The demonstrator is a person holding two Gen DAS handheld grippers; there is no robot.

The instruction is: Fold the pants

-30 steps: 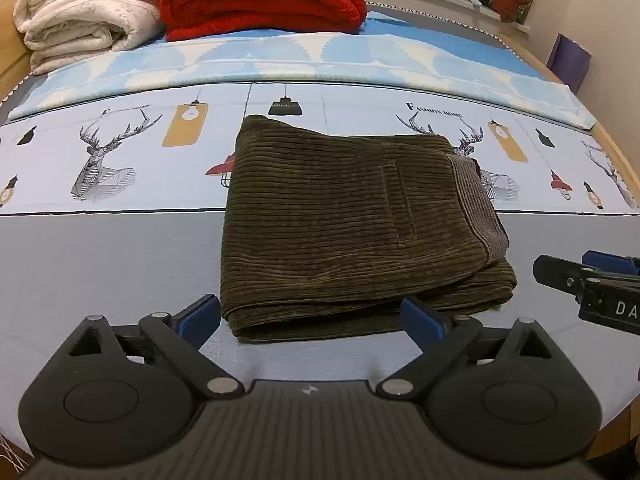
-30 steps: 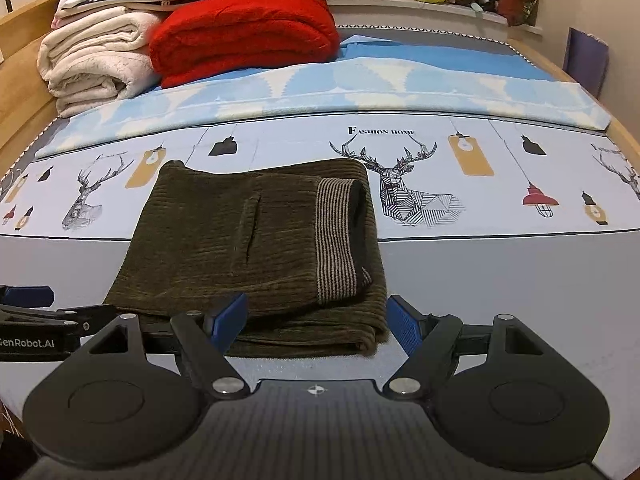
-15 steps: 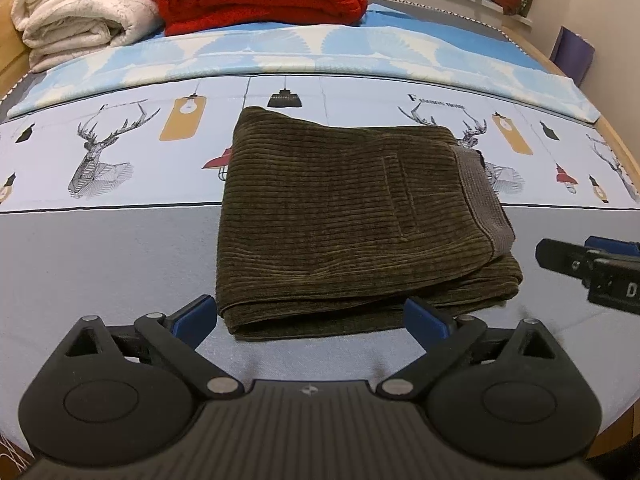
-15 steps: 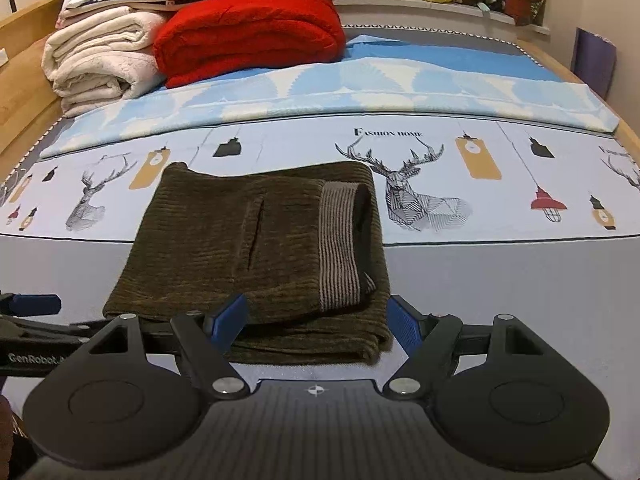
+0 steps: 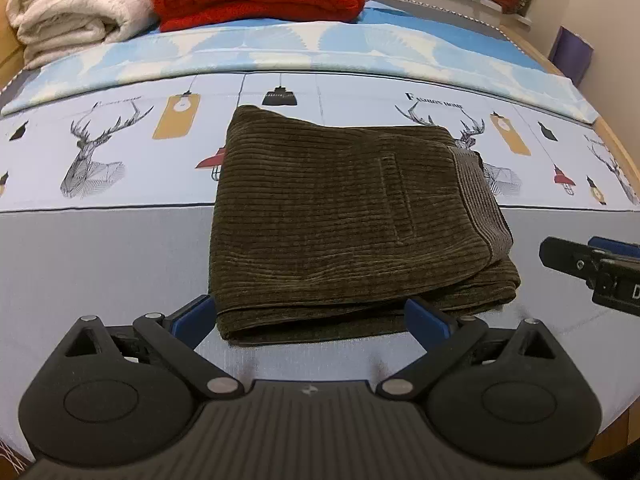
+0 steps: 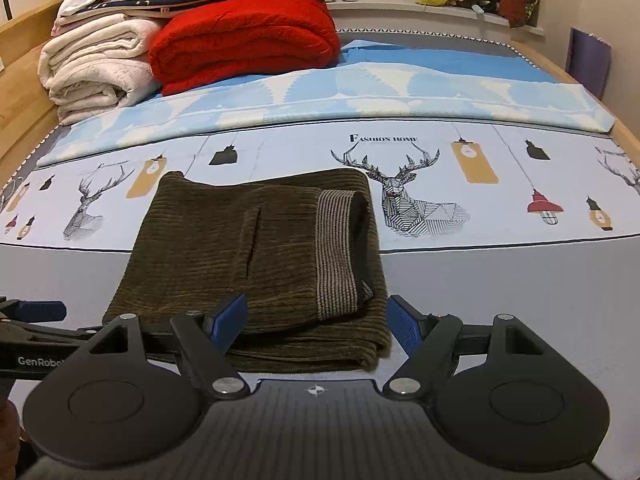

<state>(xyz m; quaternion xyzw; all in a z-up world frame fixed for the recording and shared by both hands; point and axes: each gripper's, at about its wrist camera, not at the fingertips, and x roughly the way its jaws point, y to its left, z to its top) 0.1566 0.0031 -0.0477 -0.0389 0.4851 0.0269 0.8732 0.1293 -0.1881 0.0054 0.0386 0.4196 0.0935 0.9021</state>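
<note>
Both tools are wide open and hold nothing: left tool (image 5: 308, 318) and right tool (image 6: 318, 324) hover level at the near edge of the folded corduroy pants (image 5: 344, 220) on the bed (image 5: 100, 264).

Both fisheye views sit low at the near edge of the bed, facing its far end. The left wrist view looks over the spread blue-padded left gripper (image 5: 312, 316) at the folded olive corduroy pants (image 5: 344, 216), close ahead. The right wrist view looks over the spread right gripper (image 6: 316, 320), from further right, at the same pants (image 6: 256, 256). Both share the deer-print sheet (image 5: 120, 152) and folded red blanket (image 6: 244, 40).
</note>
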